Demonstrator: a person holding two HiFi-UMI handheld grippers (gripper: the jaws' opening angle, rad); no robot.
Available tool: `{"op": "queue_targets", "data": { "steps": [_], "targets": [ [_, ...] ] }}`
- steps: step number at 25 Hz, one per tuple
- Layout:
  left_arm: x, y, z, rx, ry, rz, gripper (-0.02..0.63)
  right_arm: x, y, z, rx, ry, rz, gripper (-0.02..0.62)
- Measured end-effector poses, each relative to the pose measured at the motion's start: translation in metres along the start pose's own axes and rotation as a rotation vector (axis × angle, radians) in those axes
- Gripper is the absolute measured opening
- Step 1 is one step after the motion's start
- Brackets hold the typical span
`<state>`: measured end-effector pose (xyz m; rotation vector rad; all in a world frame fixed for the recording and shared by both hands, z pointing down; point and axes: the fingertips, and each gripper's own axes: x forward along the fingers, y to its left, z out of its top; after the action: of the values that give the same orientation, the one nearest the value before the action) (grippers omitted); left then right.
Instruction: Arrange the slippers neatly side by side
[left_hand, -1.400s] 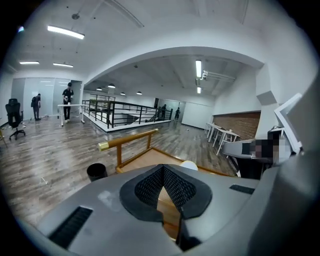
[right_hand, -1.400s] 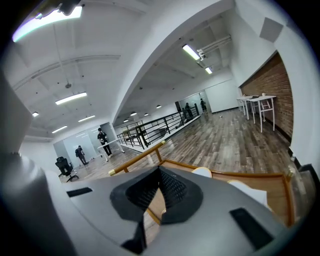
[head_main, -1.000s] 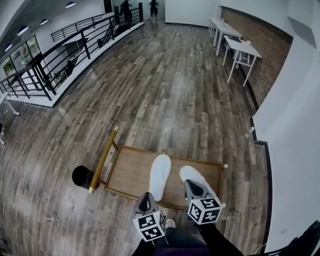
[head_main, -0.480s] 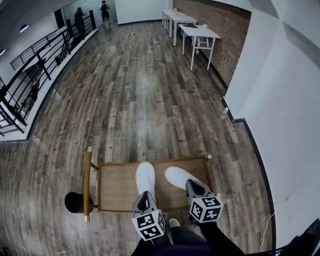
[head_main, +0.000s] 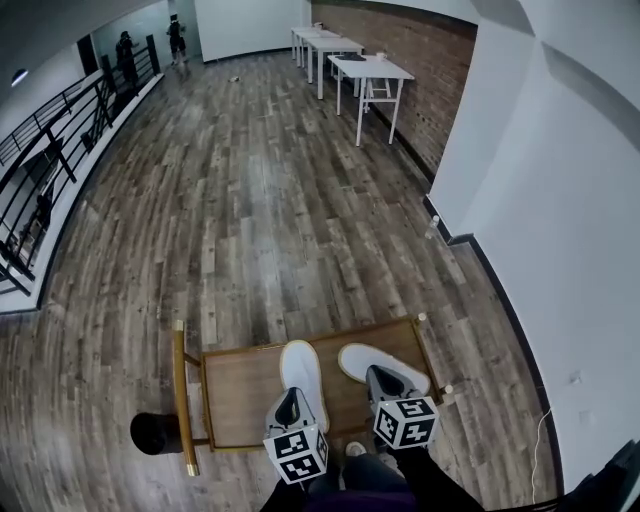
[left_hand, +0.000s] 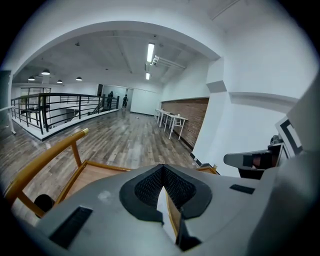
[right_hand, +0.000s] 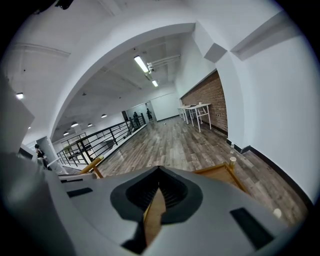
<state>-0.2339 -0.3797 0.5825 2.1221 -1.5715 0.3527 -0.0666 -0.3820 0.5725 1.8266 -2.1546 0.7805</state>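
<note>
Two white slippers lie on a low wooden cart (head_main: 240, 385). The left slipper (head_main: 301, 372) points straight away from me. The right slipper (head_main: 362, 361) lies slanted, its toe turned toward the left one. My left gripper (head_main: 290, 398) is shut and empty over the left slipper's heel end. My right gripper (head_main: 378, 376) is shut and empty over the right slipper's heel half, hiding it. Whether either touches a slipper I cannot tell. In the left gripper view the left gripper (left_hand: 163, 168) has its jaws closed at the tip. The right gripper (right_hand: 159, 170) looks the same in its own view.
The cart has a golden handle bar (head_main: 182, 400) at its left, beside a black round object (head_main: 155, 432). A white wall (head_main: 560, 250) runs close on the right. White tables (head_main: 350, 62) stand far back by the brick wall. A black railing (head_main: 40, 170) borders the left.
The view has swung round, so the cart now lies squarer to me and nearer the right wall. Both grippers have shifted across the slippers' heel ends. The slippers stay where they were on the cart.
</note>
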Motion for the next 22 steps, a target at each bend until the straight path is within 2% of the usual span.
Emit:
{"op": "queue_targets", "data": {
  "steps": [7,12,16,19,22],
  "targets": [
    [0.008,0.008,0.004,-0.031,-0.002,0.032,0.000,0.004,-0.007,0.011,0.009,-0.038,0.068,-0.002],
    [0.030,0.003,0.029,0.009,-0.029,0.023,0.000,0.014,-0.011,0.021,-0.035,-0.030,0.054,-0.002],
    [0.031,-0.002,0.043,0.024,-0.064,0.015,0.000,0.018,-0.037,0.033,-0.063,-0.048,0.027,-0.002],
    [0.030,0.004,0.042,0.021,-0.063,0.023,0.000,0.027,-0.053,0.030,-0.106,0.035,0.101,-0.002],
    [0.029,0.010,0.037,0.012,-0.049,0.034,0.000,0.040,-0.064,0.022,-0.233,0.157,0.163,0.016]
  ]
}}
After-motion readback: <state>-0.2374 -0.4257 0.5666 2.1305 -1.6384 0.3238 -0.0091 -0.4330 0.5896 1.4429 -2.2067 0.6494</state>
